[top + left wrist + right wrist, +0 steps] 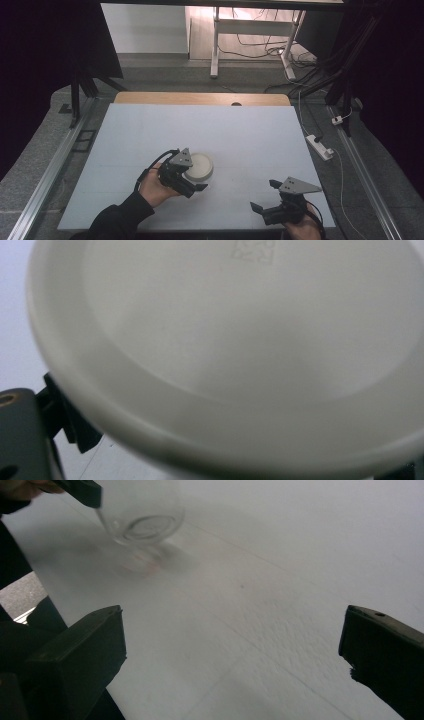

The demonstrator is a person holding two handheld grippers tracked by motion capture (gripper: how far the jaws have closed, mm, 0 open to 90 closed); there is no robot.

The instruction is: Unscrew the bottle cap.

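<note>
the white bowl [200, 167] sits a little left of the middle of the pale tabletop [250, 135], towards the near edge, and the left tongs [192, 176] are right at its near-left side. in the high view it looks shallow and round, either upside down or capped with a flat top; i can't tell which. in the left gripper view the bowl [240, 355] sits very close to the lens, with a moulded mark near the top edge, and one dark jaw pokes out from under the rim at lower left. the other jaw is barely visible at the bottom right corner, so the tongs look set about the rim, but whether they're pinching it or just straddling it i cannot tell.

the right tongs [264, 196] are held low near the front right corner of the tabletop, jaws spread wide with nothing between them, well apart from the bowl. in the right gripper view the bowl [142, 517] shows far off and blurred at upper left.

my guess is the work has only started: the bowl is reached, perhaps gripped, with lifting or moving it not yet done. nothing else lies on the tabletop to get in the way. beyond it there's a white desk frame [216, 45], loose cables [260, 50] and a power strip [320, 146] on the floor.
</note>
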